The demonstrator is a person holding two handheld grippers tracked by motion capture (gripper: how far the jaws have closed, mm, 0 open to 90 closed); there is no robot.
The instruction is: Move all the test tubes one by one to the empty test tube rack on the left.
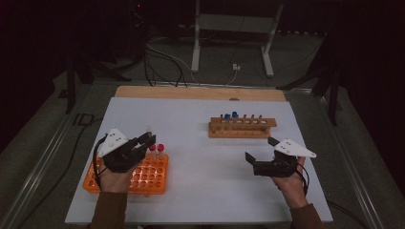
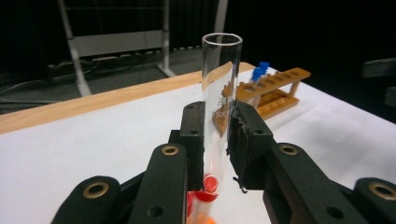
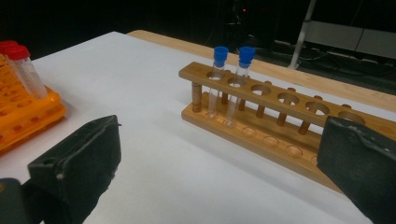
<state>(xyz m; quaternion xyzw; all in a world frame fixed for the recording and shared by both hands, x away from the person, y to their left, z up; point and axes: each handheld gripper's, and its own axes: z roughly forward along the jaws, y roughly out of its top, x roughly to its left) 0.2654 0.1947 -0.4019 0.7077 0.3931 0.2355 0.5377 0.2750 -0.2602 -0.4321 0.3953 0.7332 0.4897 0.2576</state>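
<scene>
Tube [image 1: 148,130], clear and uncapped, sits upright in left gripper [image 1: 143,141] jaws above orange rack [image 1: 129,177] at surface [image 1: 191,191] left; two red-capped tubes [image 1: 156,150] stand in that rack just beside it. Right gripper [image 1: 260,151] hovers near wooden rack [image 1: 242,127], jaws wide, holding nothing. Left gripper view: jaws clamp tube [image 2: 219,93] at mid-height, open rim on top, red cap [image 2: 209,184] below. Right gripper view: jaws spread wide, wooden rack [image 3: 280,121] ahead with two blue-capped tubes [image 3: 229,84]; orange rack [image 3: 23,112] at left.

Clear open glass tube [image 2: 221,88], upright
</scene>
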